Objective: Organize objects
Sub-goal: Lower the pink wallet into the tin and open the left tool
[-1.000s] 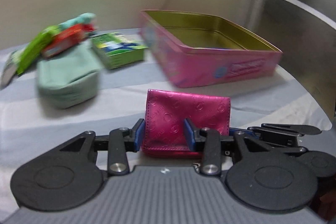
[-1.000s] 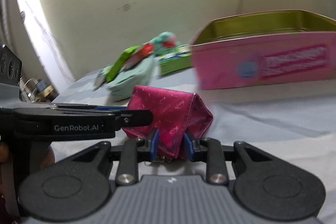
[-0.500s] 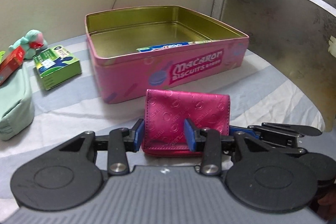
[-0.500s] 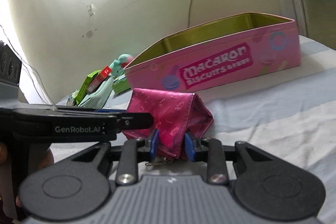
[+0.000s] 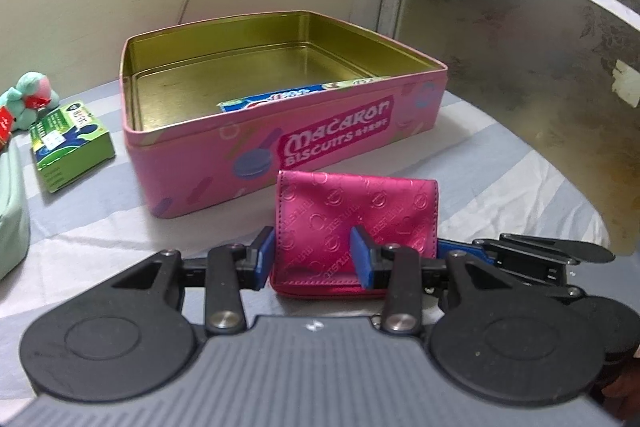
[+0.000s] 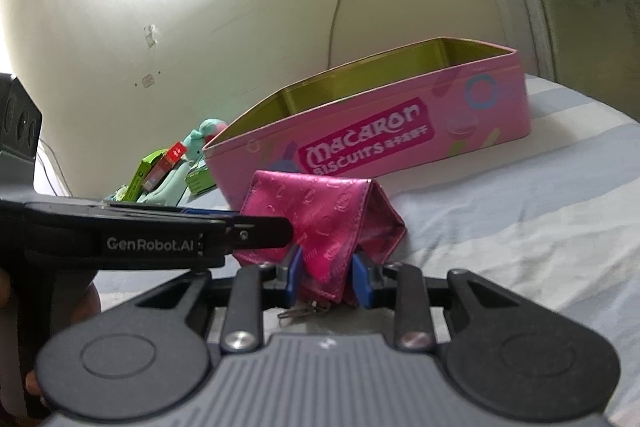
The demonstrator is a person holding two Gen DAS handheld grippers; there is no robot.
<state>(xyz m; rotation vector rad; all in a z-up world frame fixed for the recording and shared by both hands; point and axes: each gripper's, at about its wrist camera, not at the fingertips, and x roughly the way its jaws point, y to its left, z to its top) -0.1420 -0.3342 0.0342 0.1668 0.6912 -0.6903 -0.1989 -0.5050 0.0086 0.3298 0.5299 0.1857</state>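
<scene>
We see both grippers clamped on the same magenta wallet (image 5: pixel 356 223), which sits just in front of the pink biscuit tin (image 5: pixel 280 143) on the striped sheet (image 5: pixel 500 155). The left gripper (image 5: pixel 314 259) has its blue pads pressed on the wallet's near end, and the right gripper (image 6: pixel 326 277) pinches a lower corner of it, so neither jaw is free.

From the left wrist view we look down into the open tin and find a blue packet (image 5: pixel 288 97) lying flat against its near wall; the right wrist view sits too low to show the tin's floor at all. The right wrist view gives us instead the wallet's side, spread into a tent shape, with a small metal clip (image 6: pixel 302 311) dangling under it, possibly a zipper pull, though it is too small for us to be sure. It also shows the left gripper reaching in from the left edge.

Left of the tin lie a green box (image 5: pixel 68 143) and a teal plush toy (image 5: pixel 28 101).
</scene>
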